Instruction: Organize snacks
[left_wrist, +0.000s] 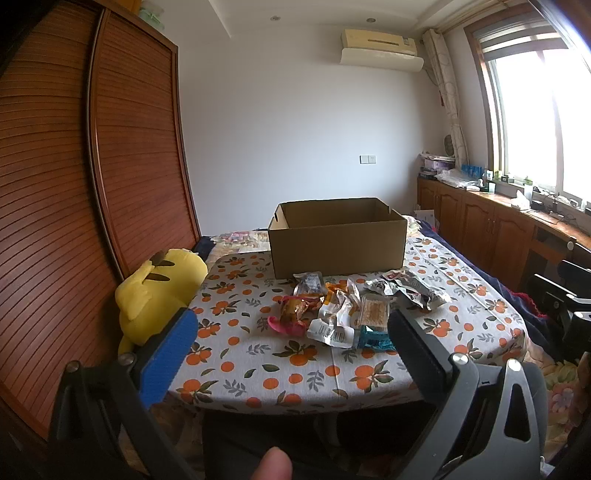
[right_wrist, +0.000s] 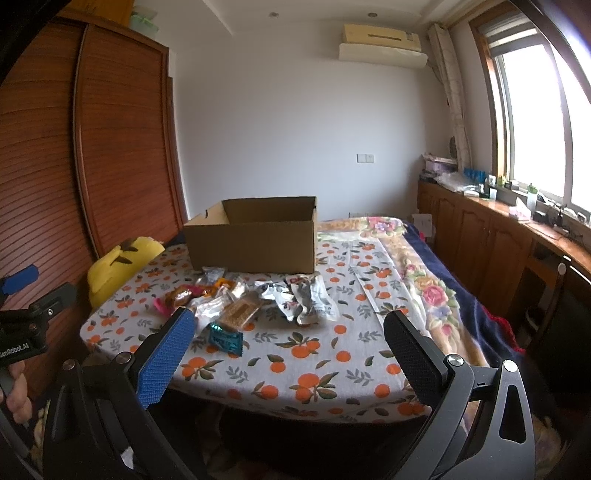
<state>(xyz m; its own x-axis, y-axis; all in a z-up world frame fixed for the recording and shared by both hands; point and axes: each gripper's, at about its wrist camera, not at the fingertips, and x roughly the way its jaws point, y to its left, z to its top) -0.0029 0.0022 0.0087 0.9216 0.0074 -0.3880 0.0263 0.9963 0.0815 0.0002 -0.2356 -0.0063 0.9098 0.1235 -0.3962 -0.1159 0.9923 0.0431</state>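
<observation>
Through my left wrist camera, my left claw (left_wrist: 288, 343) is spread wide and holds nothing, one blue pad (left_wrist: 168, 360) at 8 o'clock and one black pad at 4 o'clock. Between them, at the centre, lies the pile of snacks (left_wrist: 354, 306) on the table (left_wrist: 280, 373); I cannot count the packets exactly, as they overlap. I can pick out one teal packet (left_wrist: 373, 338), one clear pack of brown bars (left_wrist: 375, 312) and one pink-edged packet (left_wrist: 290, 314). One open cardboard box (left_wrist: 336, 240) stands just behind the pile, toward 12 o'clock. One yellow plush toy (left_wrist: 155, 295) sits off the table's edge at 9 o'clock. The cloth is white with oranges and leaves. A slatted wooden wardrobe (left_wrist: 92, 166) fills the left, one air conditioner (left_wrist: 380, 50) hangs at 1 o'clock, a window (left_wrist: 535, 118) at 2 o'clock.

Through my right wrist camera, my right claw (right_wrist: 290, 345) also gapes, empty. The snacks sit at 11 o'clock, the box behind them. My left claw shows at 9 o'clock, gripped by my hand (right_wrist: 16, 387). A flowered bedspread (right_wrist: 428, 280) lies at 3 o'clock.
</observation>
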